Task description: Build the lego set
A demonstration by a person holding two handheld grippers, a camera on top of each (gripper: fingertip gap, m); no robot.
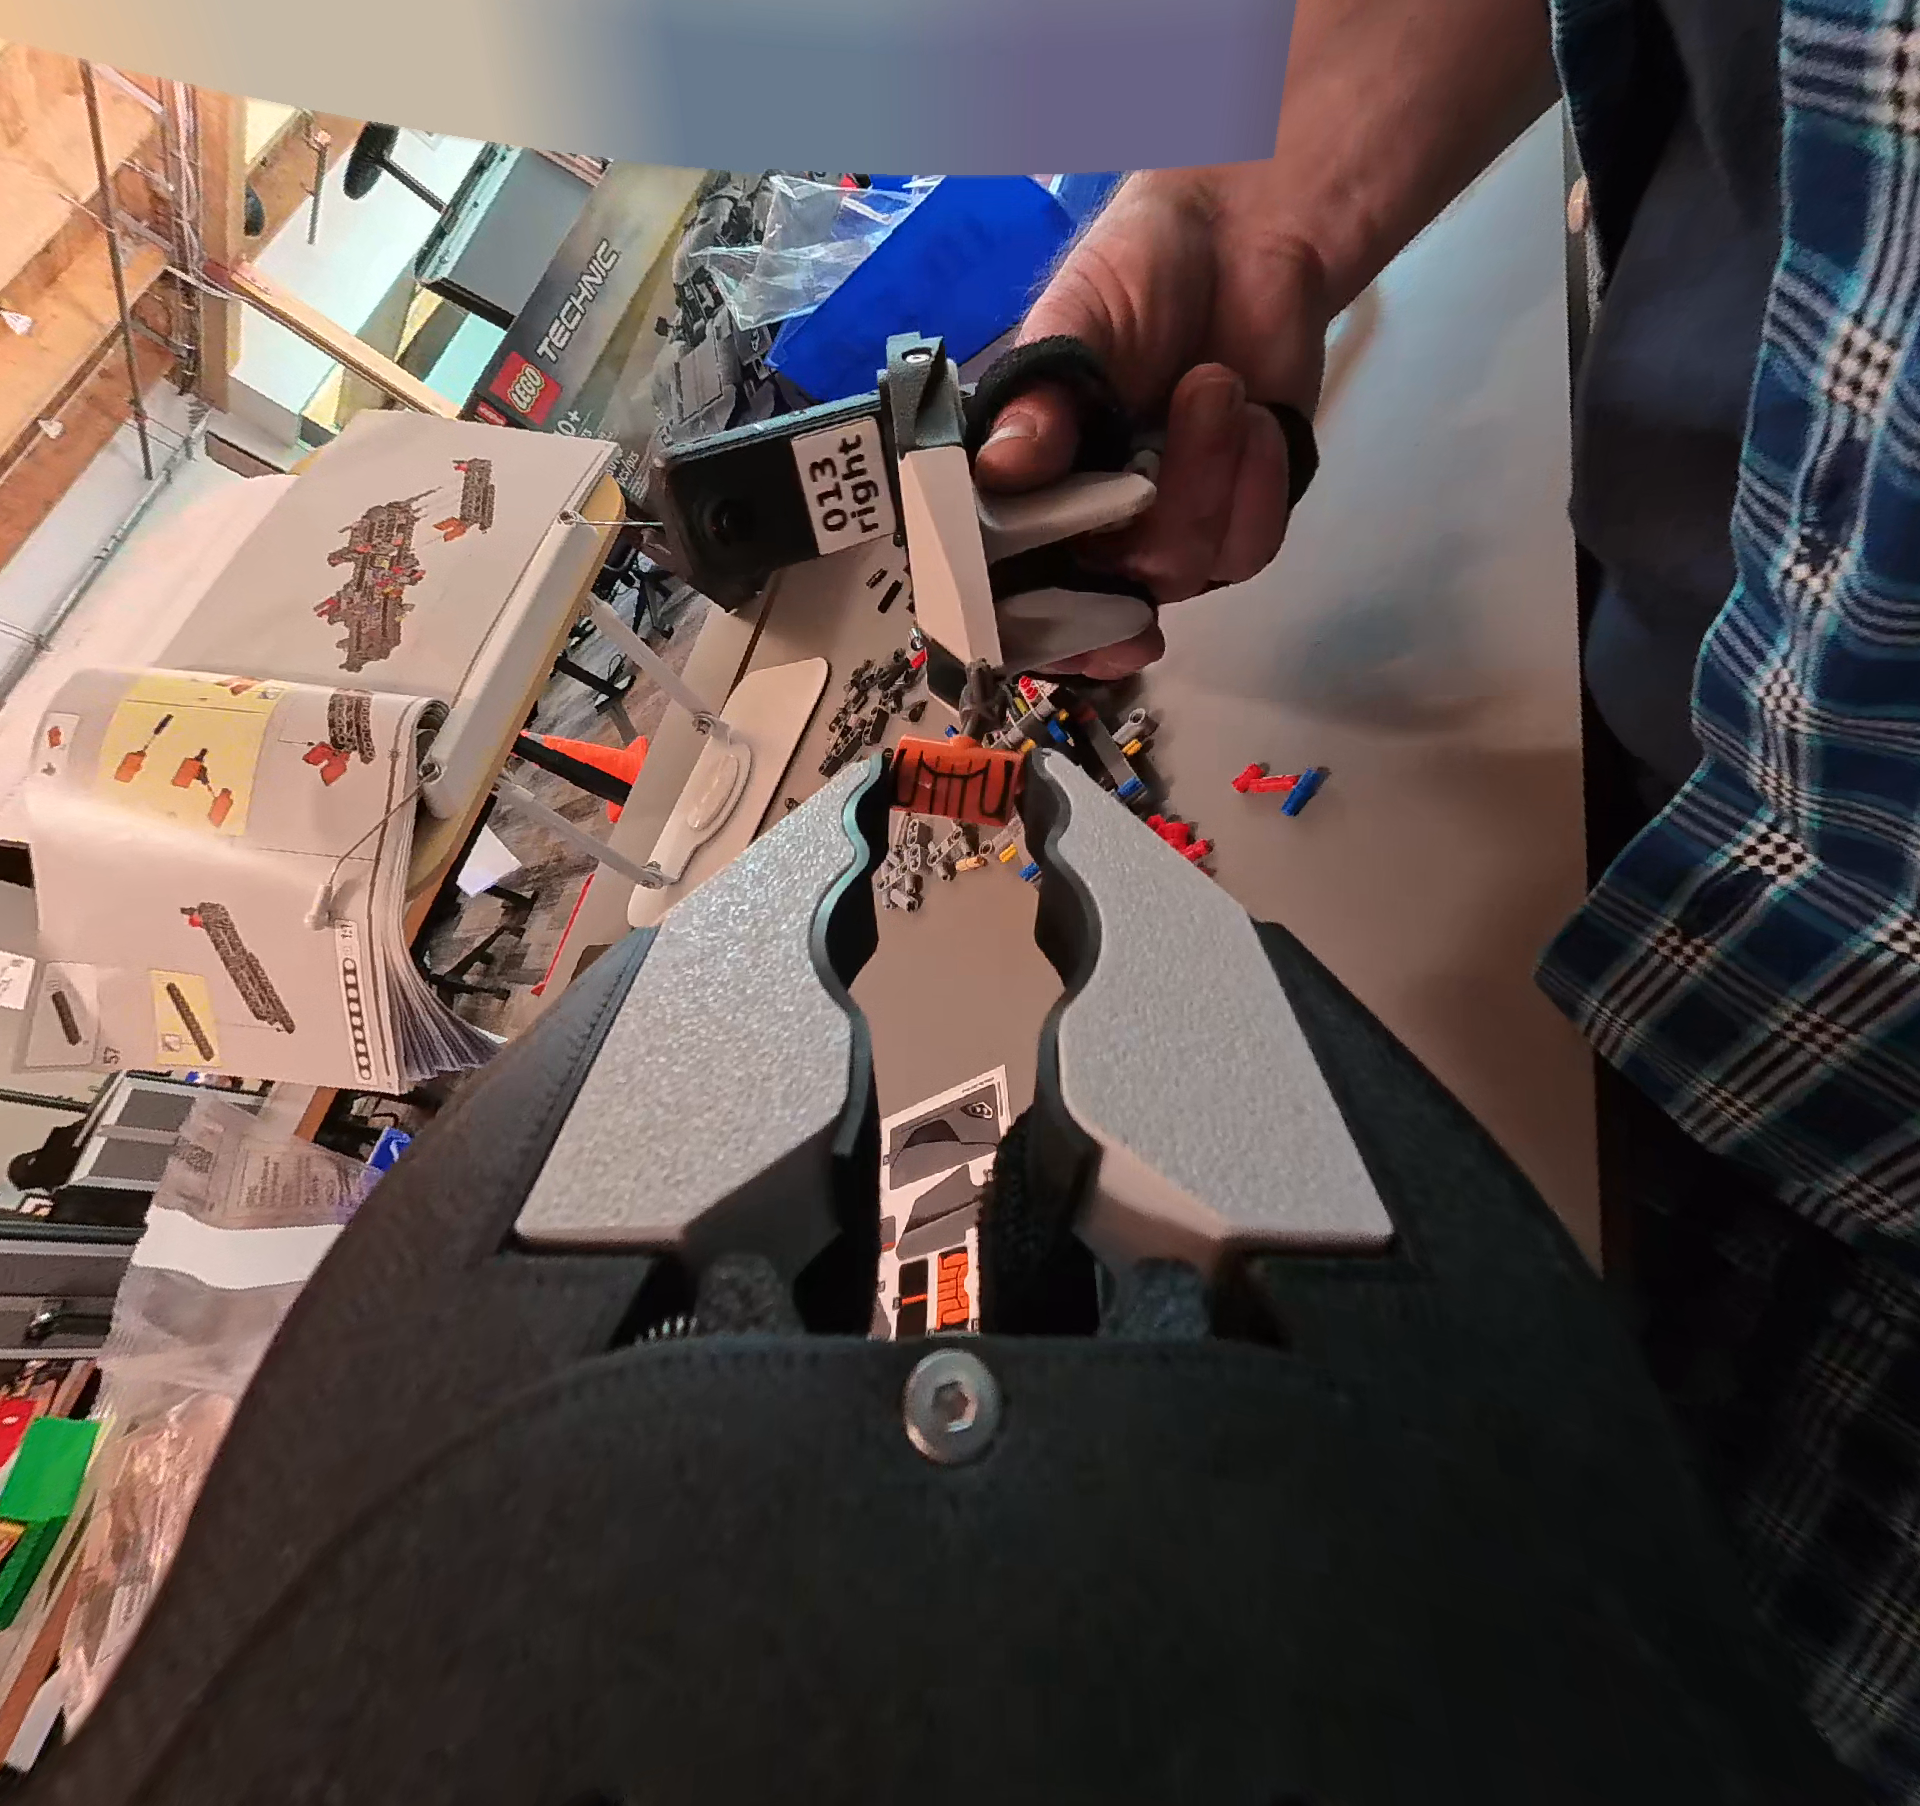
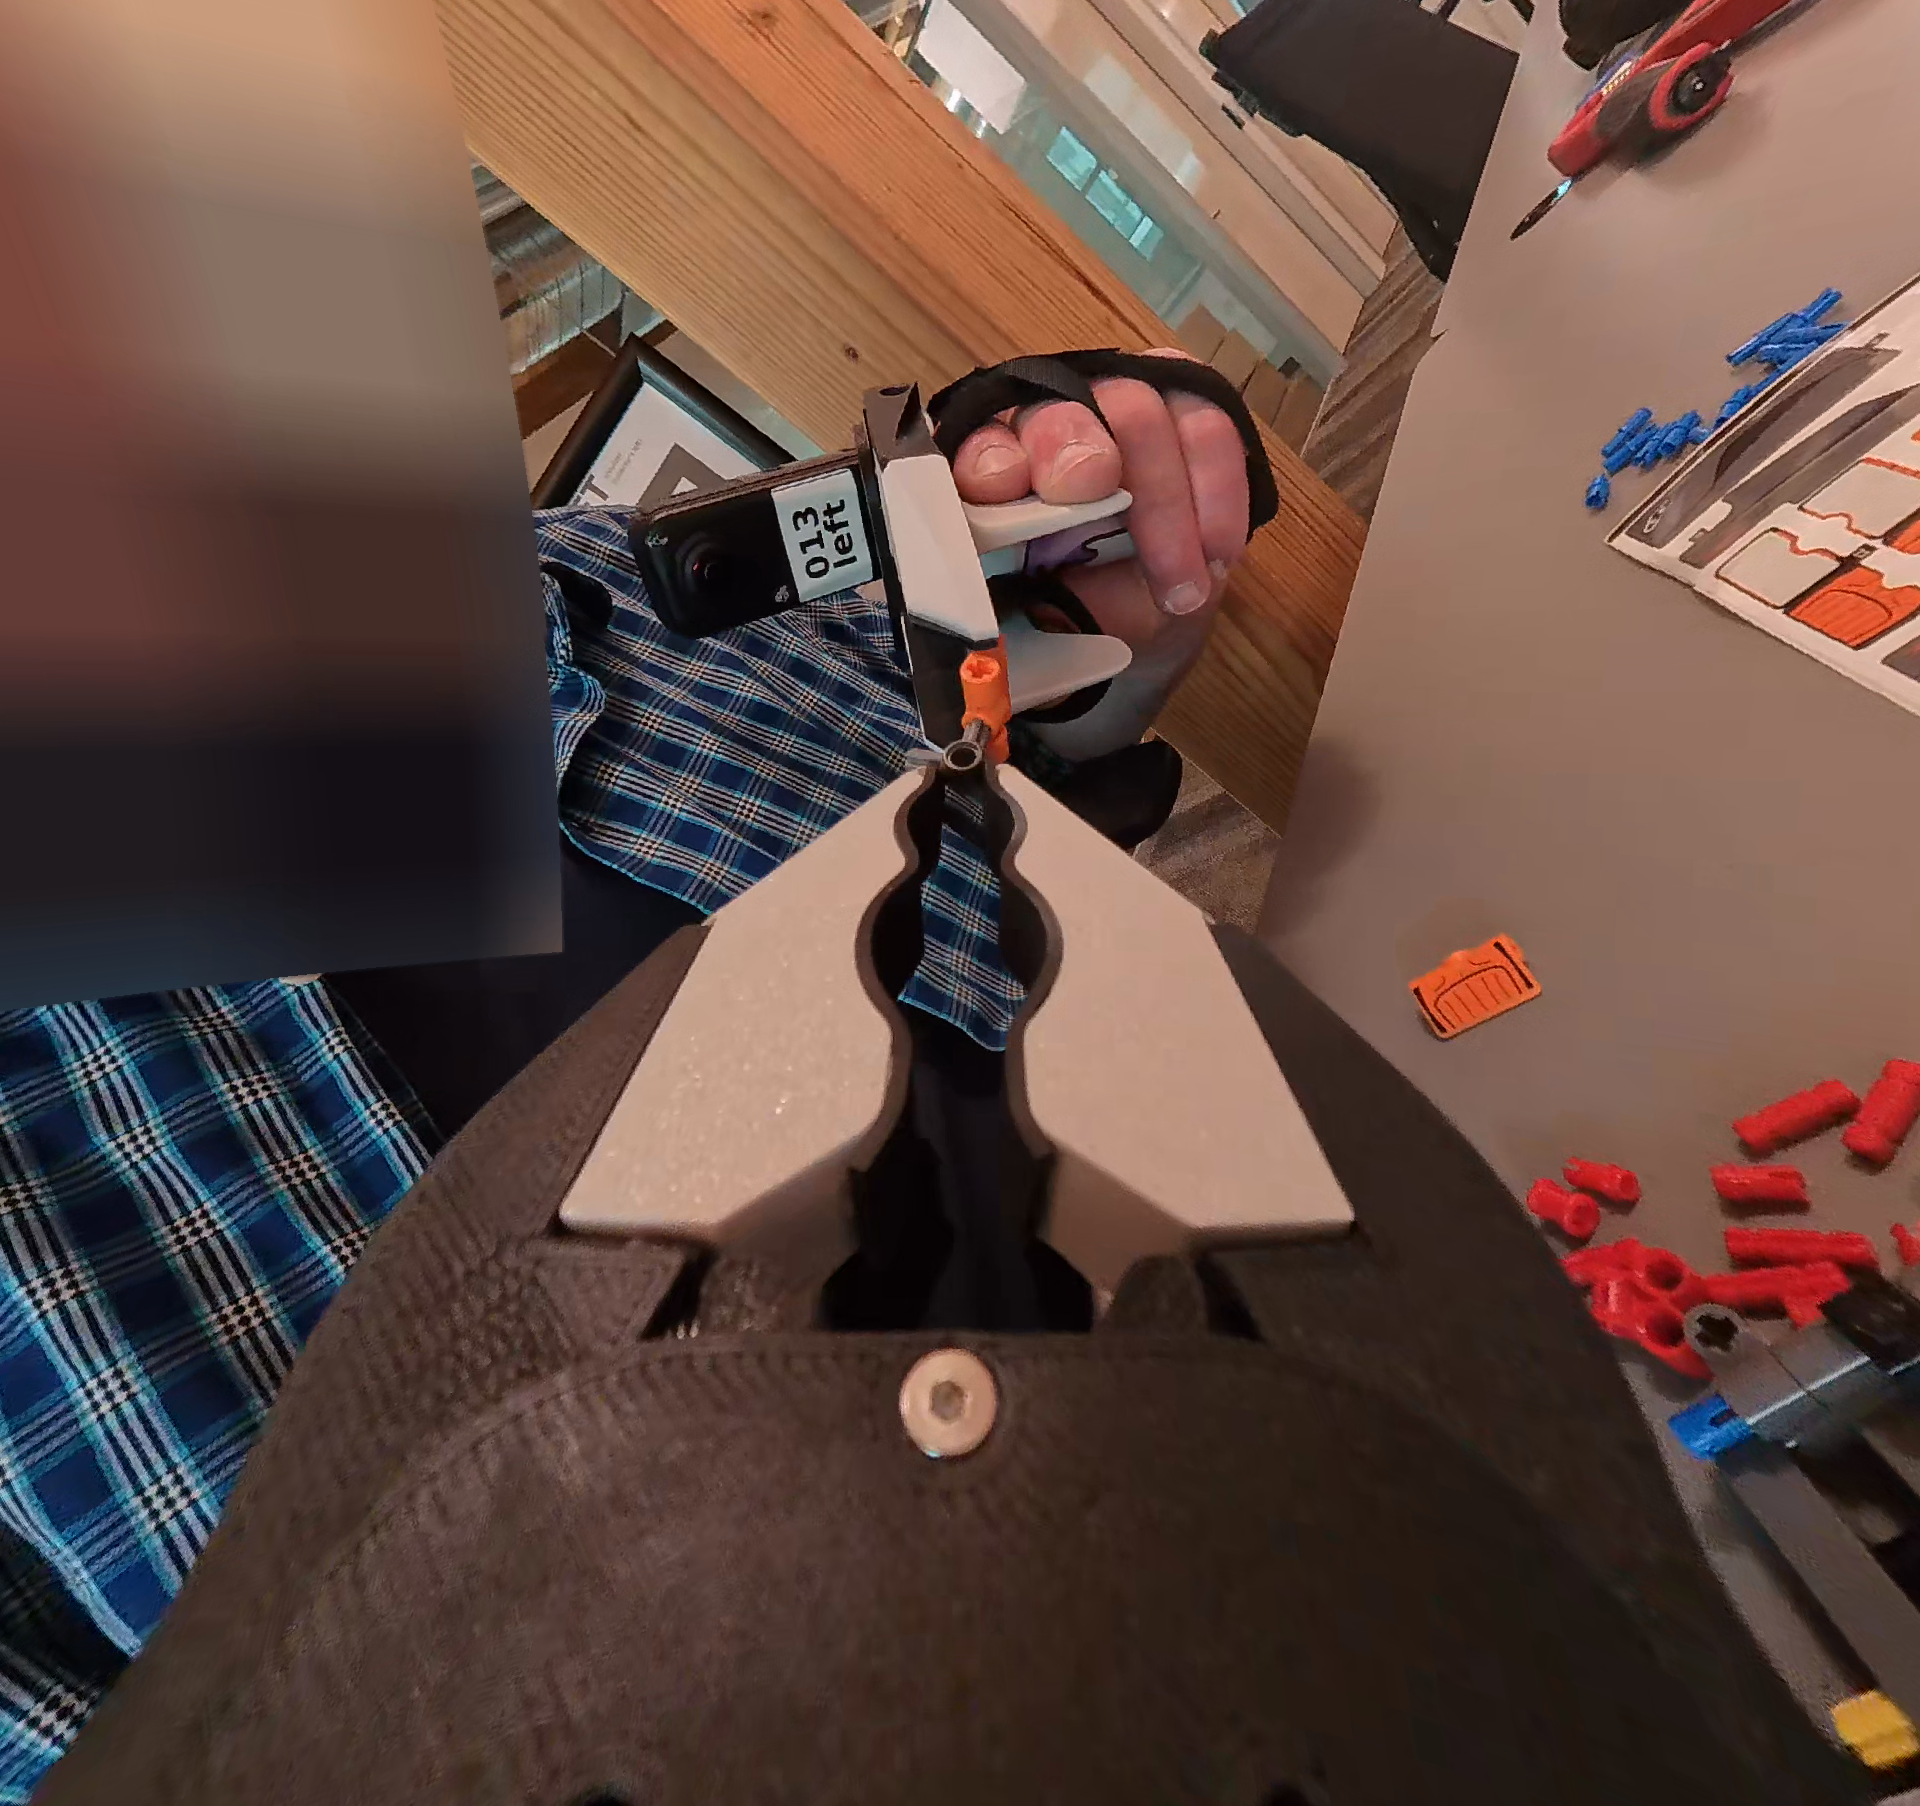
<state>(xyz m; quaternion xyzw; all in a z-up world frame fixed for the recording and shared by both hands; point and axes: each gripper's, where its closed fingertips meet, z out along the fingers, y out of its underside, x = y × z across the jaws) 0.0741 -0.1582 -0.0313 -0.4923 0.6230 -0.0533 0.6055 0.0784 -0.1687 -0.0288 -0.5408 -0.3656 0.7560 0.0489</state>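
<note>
Left hand-held gripper (image 1: 958, 782) pinches the orange piece (image 1: 954, 786) at its tips, above the desk (image 1: 1403, 613); right hand-held gripper (image 2: 961, 769) nips a small grey pin (image 2: 961, 757) meeting it; I judge alignment matters: seat the pin squarely, press gently, keep both grips firm.

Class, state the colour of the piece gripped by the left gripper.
Orange piece with black line markings, clearest in the left wrist view.

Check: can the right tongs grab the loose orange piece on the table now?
Probably not yet: the right tongs are shut on a grey pin, though the orange piece lies uncovered on the table.
</note>
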